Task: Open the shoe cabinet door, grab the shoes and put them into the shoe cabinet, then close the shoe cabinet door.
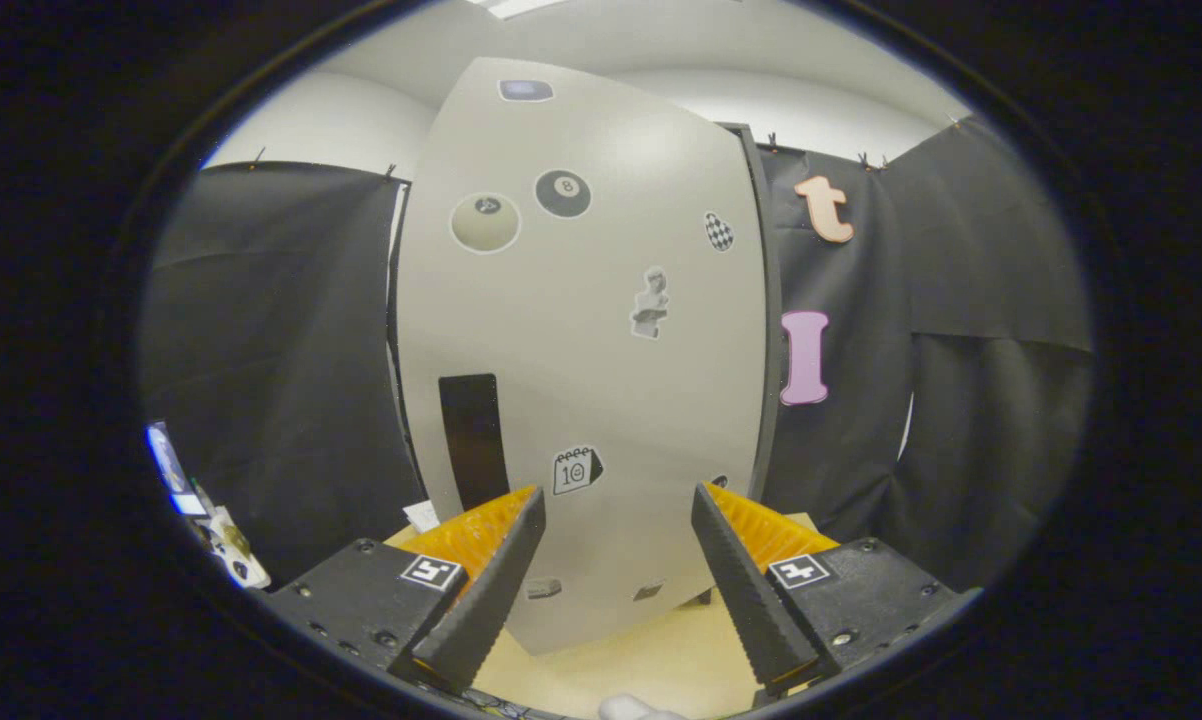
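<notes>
The shoe cabinet (581,350) stands on the pale table (621,665) just ahead of the gripper (618,500), whose fingers are apart and hold nothing. Its grey door (601,400) with stickers faces the fingers and seems shut, which fits both before opening and after closing. What is inside is hidden; a small white thing (636,708) lies below the fingers, too little to name.
</notes>
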